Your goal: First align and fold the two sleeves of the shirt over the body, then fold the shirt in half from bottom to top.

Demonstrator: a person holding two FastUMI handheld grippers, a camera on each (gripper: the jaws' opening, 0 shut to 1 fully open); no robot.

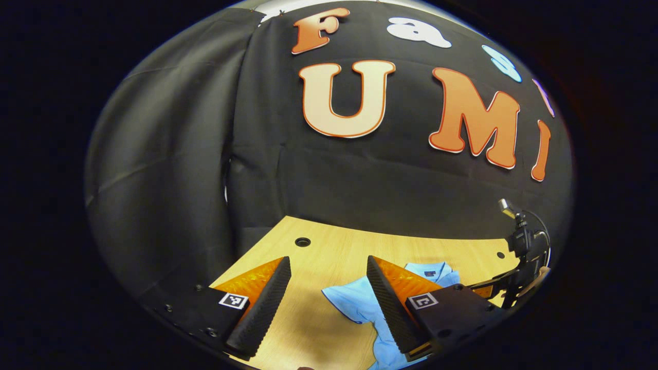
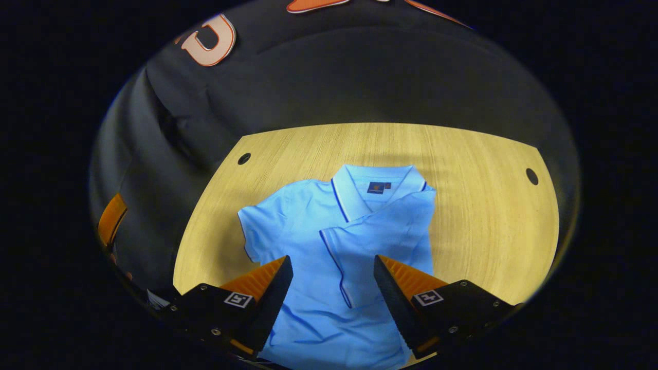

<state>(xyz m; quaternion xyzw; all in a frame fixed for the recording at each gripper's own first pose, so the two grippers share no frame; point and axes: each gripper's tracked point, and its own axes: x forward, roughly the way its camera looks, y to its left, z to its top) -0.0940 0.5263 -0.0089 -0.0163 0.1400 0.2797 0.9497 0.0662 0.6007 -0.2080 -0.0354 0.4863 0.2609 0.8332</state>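
Shirt [image 2: 308, 241]: soft light-blue knit cloth, matt, lightly creased. Worktop [image 2: 473, 205]: pale wood-grain surface, smooth, slight sheen. Left hand-held gripper [image 1: 329, 293]: finger pads [image 1: 267, 303] ribbed, matt, rubber-like. Booth wall [image 1: 169, 169]: matt woven cloth, wrinkled.

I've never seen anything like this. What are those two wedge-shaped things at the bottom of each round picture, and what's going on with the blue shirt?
Each wedge pair is the two fingers of a hand-held gripper, a pincer tool a person carries, one per hand. A camera rides on each, looking forward along its fingers.

The left gripper view shows the left hand-held gripper, open and holding nothing, above the wooden table. At its right edge you glimpse the other tool.

The right gripper view looks down past the right hand-held gripper, also open, onto a light blue polo shirt lying flat. One sleeve is already folded across the body; the other sleeve still sticks out.
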